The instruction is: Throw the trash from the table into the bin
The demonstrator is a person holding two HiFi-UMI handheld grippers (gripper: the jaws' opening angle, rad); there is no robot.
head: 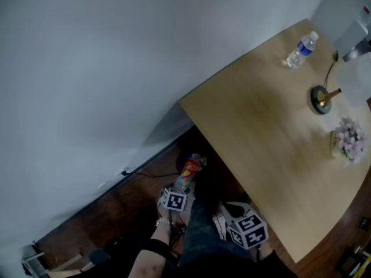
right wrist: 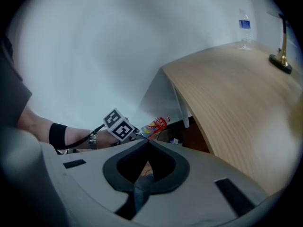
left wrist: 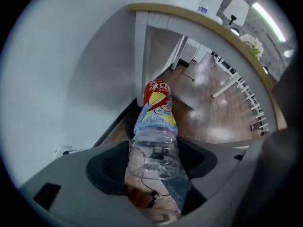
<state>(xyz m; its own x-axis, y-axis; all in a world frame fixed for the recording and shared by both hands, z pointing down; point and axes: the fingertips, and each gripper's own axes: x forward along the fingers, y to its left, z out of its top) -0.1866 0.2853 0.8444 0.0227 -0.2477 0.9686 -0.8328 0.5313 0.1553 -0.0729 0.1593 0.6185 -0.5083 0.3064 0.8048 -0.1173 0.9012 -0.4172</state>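
Clamped between the jaws of the left hand-held gripper (left wrist: 154, 164): a clear plastic bottle (left wrist: 155, 126), labelled end pointing away. Ahead, wooden floor (left wrist: 208, 112); higher up, worktop (left wrist: 189, 18) edge.

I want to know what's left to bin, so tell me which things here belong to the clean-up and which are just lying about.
In the job: red-labelled plastic bottle, gripped in the left tool, down beside the table.
Lying about: lamp, flowers, and a water bottle on the table, which may be trash too.
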